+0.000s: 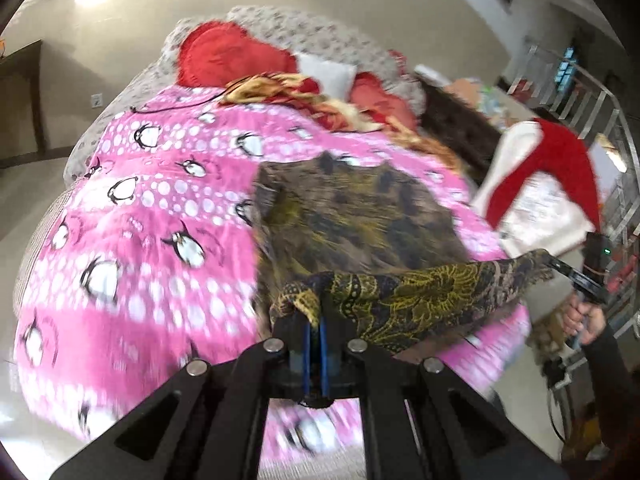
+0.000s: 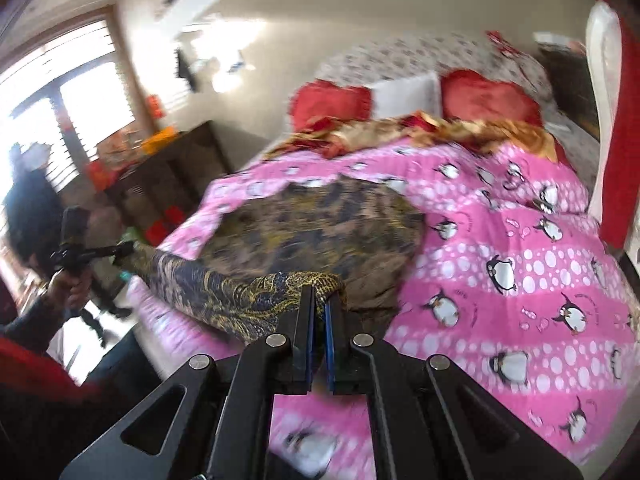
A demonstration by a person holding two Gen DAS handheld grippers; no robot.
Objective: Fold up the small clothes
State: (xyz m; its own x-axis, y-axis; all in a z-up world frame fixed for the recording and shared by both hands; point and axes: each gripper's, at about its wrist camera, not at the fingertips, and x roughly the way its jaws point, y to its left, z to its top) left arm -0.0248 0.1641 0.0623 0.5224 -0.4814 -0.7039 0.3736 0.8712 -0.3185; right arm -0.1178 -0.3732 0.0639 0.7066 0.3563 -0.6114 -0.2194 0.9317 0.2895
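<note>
Above the near edge of the blanket (image 1: 132, 208), the left gripper (image 1: 316, 320) and right gripper (image 2: 319, 300) each pinch a corner of the garment (image 1: 360, 216), their jaws pressed together on the cloth. Its lifted hem stretches between them; the rest lies flat on the blanket's middle. Red pillows (image 2: 486, 96) sit at the far edge.

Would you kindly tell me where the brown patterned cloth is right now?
The cloth lies on the pink blanket, its near edge lifted between the left tool and the right tool.
</note>
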